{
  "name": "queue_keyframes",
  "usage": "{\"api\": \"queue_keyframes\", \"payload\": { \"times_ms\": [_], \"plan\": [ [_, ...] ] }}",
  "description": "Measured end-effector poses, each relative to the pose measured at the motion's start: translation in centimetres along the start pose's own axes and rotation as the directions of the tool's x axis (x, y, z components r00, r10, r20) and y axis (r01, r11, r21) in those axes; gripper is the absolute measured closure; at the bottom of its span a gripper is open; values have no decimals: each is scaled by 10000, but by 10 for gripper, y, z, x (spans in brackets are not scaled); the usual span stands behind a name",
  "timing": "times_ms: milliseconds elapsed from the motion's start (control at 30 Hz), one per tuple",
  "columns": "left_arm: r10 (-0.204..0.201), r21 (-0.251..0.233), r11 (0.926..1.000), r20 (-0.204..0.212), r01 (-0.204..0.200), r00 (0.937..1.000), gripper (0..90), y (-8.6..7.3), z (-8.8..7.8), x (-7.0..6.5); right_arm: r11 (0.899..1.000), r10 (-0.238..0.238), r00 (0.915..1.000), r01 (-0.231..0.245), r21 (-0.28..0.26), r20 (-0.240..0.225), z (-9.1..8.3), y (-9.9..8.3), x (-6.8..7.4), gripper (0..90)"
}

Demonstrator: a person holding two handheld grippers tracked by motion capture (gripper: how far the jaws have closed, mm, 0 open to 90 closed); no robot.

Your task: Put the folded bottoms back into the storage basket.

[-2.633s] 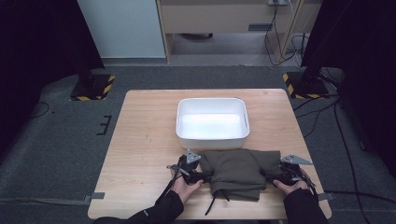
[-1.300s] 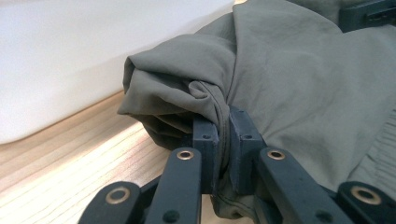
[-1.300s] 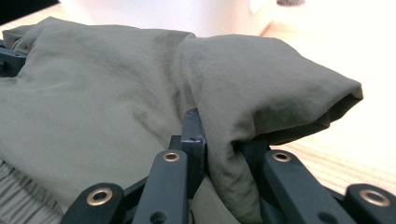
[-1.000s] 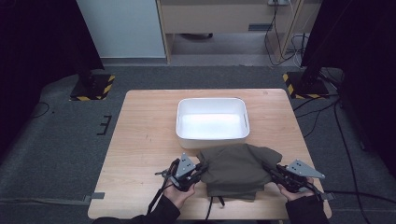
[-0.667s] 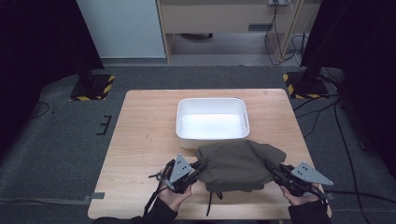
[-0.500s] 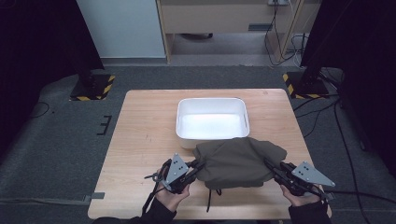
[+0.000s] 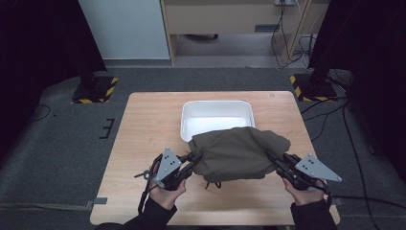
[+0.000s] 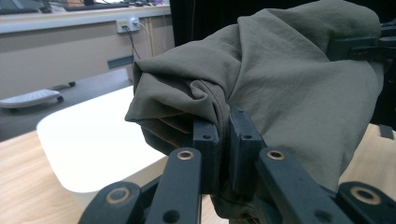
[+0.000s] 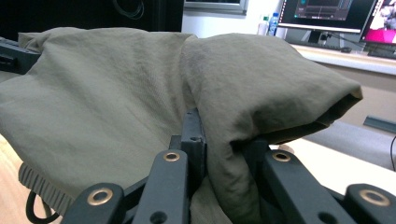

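A folded olive-green garment (image 7: pixel 237 153) hangs lifted between two hand-held grippers above the near half of a wooden tabletop (image 7: pixel 143 124), its far edge reaching over the front rim of a white rectangular tub (image 7: pixel 215 112) that sits at the tabletop's centre. The left gripper (image 7: pixel 191 160) has its fingers (image 8: pixel 205 140) clamped on a bunched fold at the garment's left end; in the left gripper view the two black pads stand almost together with the cloth pinched between them, and the white tub lies just behind and below. The right gripper (image 7: pixel 274 160) grips the garment's right end in the same way, its fingers (image 9: pixel 194 135) closed on a thick pleat of fabric that drapes over and partly hides one of them in the right gripper view. The cloth sags a little in the middle, and a dark drawstring loop (image 7: pixel 214 184) dangles from its near underside, close to the wood. A person's hands hold both grippers from the near edge of the tabletop, dark sleeves showing at the wrists.
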State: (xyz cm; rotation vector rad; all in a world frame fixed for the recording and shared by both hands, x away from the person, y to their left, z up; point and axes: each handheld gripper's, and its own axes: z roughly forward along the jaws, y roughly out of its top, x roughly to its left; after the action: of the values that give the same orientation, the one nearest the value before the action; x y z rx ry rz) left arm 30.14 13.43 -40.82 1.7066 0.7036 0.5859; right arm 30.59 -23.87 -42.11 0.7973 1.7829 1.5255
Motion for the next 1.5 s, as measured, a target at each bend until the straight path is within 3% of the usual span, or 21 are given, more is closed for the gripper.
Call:
{"api": "queue_keyframes", "payload": {
  "times_ms": [400,700,1133,1500],
  "plan": [
    [-241,-359,9991,-276,231,9993,828,21,-11,18,9993,-294,9995,292,-254,-66,24,25,-2,774],
    [-441,-533,9977,-363,422,9984,828,34,-9,31,9986,-407,9992,408,-337,20,38,42,-5,774],
    [-161,-582,9982,-665,122,9977,828,60,9,46,9978,-530,9974,548,-372,479,68,59,-25,774],
    [-181,-781,9969,-982,104,9950,829,75,21,63,9973,-569,9963,597,-428,641,90,71,-35,774]
  ]
}}
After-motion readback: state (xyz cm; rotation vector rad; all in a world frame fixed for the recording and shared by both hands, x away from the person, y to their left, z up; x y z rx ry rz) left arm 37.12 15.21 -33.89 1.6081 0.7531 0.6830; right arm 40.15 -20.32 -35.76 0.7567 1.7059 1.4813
